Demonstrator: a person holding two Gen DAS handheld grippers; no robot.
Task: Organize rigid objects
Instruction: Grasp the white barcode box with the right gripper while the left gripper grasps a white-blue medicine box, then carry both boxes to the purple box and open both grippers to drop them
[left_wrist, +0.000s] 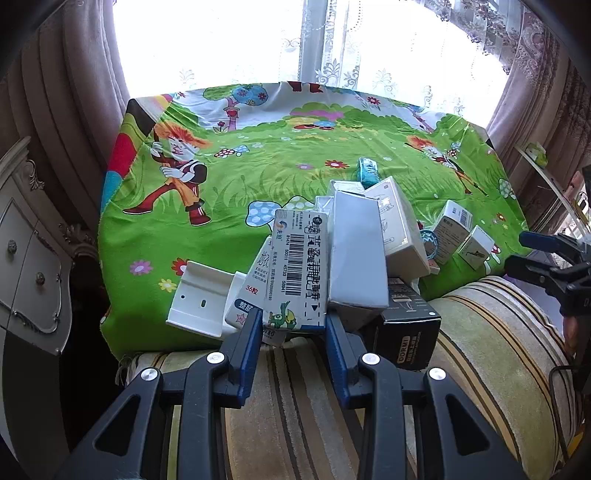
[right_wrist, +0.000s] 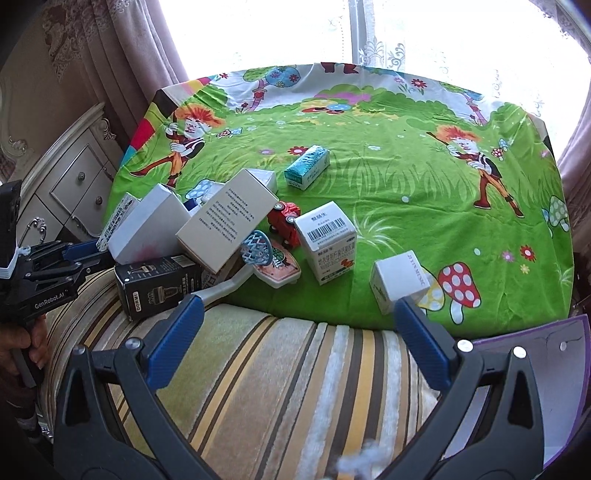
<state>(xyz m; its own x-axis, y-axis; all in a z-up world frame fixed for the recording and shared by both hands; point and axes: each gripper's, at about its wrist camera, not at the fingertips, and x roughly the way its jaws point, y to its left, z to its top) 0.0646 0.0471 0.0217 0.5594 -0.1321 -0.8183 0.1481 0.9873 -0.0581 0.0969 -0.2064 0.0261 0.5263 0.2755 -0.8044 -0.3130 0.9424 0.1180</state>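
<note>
Left tool is clamping the barcoded medicine box; right tool is gaping empty. Pick step; next: lifting clear of pile.

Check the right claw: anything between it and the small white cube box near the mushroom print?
Nothing visible. The right claw is open, and the cube box sits just beyond its right finger, touching nothing else. The barcode box stands apart, to its left.

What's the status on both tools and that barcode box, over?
Left tool shut on the barcode box. Right tool open, empty. White box and black box crowd the held one.
</note>
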